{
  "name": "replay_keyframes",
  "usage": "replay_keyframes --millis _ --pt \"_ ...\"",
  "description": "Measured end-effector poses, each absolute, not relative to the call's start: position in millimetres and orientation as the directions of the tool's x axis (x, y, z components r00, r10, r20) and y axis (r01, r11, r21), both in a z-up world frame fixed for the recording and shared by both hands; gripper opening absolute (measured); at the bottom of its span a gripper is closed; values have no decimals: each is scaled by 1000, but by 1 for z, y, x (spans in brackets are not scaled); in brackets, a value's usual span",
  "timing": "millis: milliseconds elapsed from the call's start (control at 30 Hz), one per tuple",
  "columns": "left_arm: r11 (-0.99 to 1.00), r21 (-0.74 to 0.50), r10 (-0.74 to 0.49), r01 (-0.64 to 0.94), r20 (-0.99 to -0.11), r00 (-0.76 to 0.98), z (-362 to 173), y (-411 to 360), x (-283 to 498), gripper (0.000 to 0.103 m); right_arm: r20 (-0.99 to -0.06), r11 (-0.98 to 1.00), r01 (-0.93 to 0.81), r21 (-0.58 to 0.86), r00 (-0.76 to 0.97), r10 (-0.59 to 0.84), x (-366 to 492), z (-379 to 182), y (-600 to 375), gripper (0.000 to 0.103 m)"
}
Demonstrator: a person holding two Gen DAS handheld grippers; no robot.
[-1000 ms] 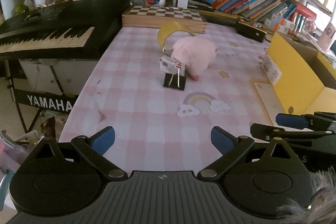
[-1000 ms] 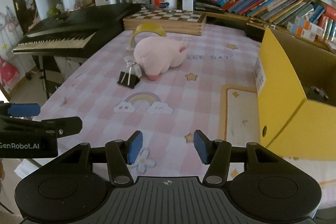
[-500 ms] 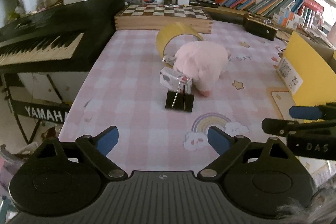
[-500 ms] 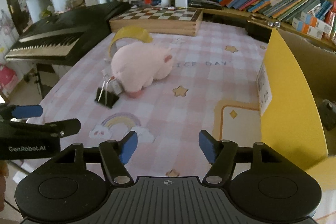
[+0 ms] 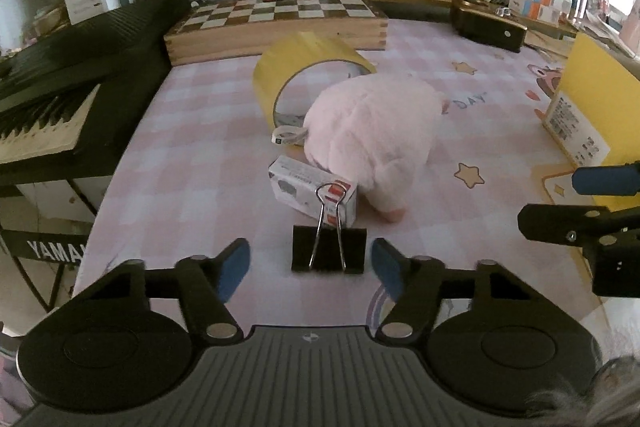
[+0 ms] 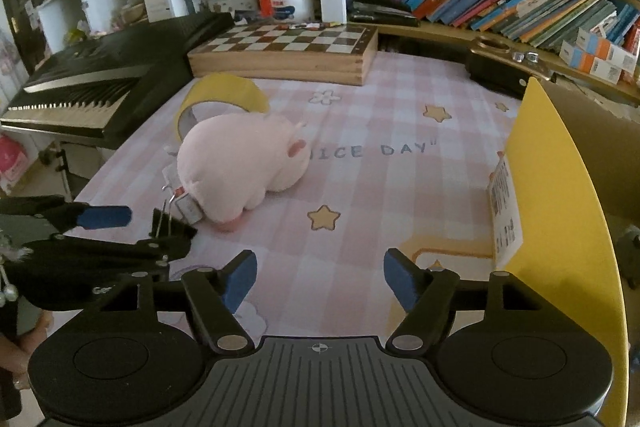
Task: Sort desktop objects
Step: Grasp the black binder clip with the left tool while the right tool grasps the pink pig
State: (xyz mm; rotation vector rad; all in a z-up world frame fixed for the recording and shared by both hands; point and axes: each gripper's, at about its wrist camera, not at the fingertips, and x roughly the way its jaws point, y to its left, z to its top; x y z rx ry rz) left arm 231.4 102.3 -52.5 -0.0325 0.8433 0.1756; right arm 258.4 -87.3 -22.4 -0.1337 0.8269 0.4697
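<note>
1. While its jaws have just been closing, the left gripper (image 5: 310, 265) straddles the binder clip (image 5: 328, 254) on the counter (image 5: 192, 163) — pads not touching.
2. Right gripper (image 6: 320, 277) — jaws just widened, empty.

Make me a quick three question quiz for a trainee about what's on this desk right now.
1. True or false: the black binder clip lies between the left gripper jaws, with gaps on both sides.
2. What stands on edge behind the pink plush toy? A) chessboard box B) yellow tape roll C) small white box
3. Fill in: the right gripper holds ____.

Key:
1. True; the jaws have just been closing but do not touch the clip.
2. B, the yellow tape roll.
3. Nothing; its jaws have just been opening over bare tablecloth.
</note>
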Motion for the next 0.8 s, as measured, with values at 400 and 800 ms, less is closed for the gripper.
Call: replay_keyframes --millis 400,800 --pt "988 2 105 -157 -755 647 -52 104 236 37 -727 871 -482 98 562 393 284 -21 -72 73" --pt "943 -47 179 -331 -765 618 -34 132 191 37 -681 828 -516 218 527 508 306 -16 -31 98"
